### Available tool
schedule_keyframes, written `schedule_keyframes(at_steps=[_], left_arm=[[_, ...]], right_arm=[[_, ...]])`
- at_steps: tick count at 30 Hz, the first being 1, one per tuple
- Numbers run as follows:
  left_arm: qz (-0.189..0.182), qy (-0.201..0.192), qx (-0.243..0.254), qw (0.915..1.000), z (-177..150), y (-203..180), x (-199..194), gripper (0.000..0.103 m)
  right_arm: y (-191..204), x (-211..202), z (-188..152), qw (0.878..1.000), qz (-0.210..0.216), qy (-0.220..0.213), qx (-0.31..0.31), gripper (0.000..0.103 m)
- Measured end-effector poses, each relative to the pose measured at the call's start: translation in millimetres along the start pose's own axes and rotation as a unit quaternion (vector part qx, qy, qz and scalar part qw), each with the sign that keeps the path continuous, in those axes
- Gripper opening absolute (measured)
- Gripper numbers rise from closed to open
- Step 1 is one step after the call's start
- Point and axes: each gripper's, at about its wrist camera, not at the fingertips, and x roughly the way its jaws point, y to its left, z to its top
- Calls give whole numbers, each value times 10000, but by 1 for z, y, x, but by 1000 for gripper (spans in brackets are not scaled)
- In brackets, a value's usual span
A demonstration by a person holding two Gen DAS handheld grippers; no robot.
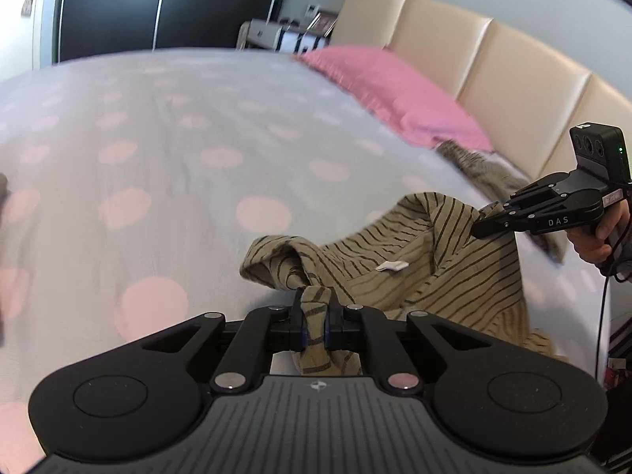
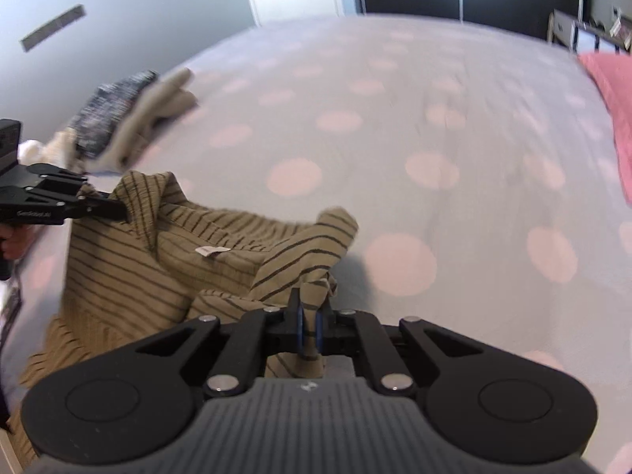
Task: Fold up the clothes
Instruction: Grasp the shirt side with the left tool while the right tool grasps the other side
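The shirt is tan with thin dark stripes — its small label white. The bedspread is pale grey with pink dots; the pillow is plain pink.

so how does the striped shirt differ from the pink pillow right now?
The striped shirt is tan with dark stripes, crumpled near the bed's edge, and clamped by the left gripper and right gripper. The pink pillow is plain, lies flat by the headboard, and nothing grips it. Both rest on the dotted bedspread.
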Motion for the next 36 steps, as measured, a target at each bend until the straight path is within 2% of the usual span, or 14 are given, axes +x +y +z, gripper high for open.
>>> schedule_keyframes(at_steps=[7,12,19,22,27,29,31,32,33,34,36], left_arm=[[-215,-233,499,9982,-18,-51,-63,5],[-309,-18,771,9965,-52,-81,-87,5],[-319,624,942,9931,-111,-107,-78,5],[-250,954,1035,9897,-133,-111,-65,5],[-141,1270,1160,9850,-156,-117,-55,6],[-124,1313,1190,9841,-158,-119,-55,11],[-117,1357,1215,9832,-158,-121,-56,24],[-122,1364,1230,9829,-156,-121,-59,30],[-114,1361,1243,9828,-155,-122,-62,42],[-47,1317,1252,9833,-154,-122,-67,49],[167,1211,1352,9833,-151,-125,-74,50]], right_arm=[[39,-84,-21,9976,262,-436,-465,7],[63,-115,-63,9958,316,-302,-801,7],[71,-101,-121,9954,320,326,-838,7],[76,-88,-139,9925,307,665,-982,7],[83,-71,-160,9869,268,1063,-1183,8],[86,-67,-165,9848,191,1147,-1290,13],[88,-71,-167,9836,143,1161,-1376,14],[89,-75,-168,9834,124,1148,-1400,21],[89,-80,-168,9839,110,1109,-1399,27],[89,-85,-167,9845,84,1062,-1389,37],[93,-94,-165,9862,-89,887,-1398,41]])
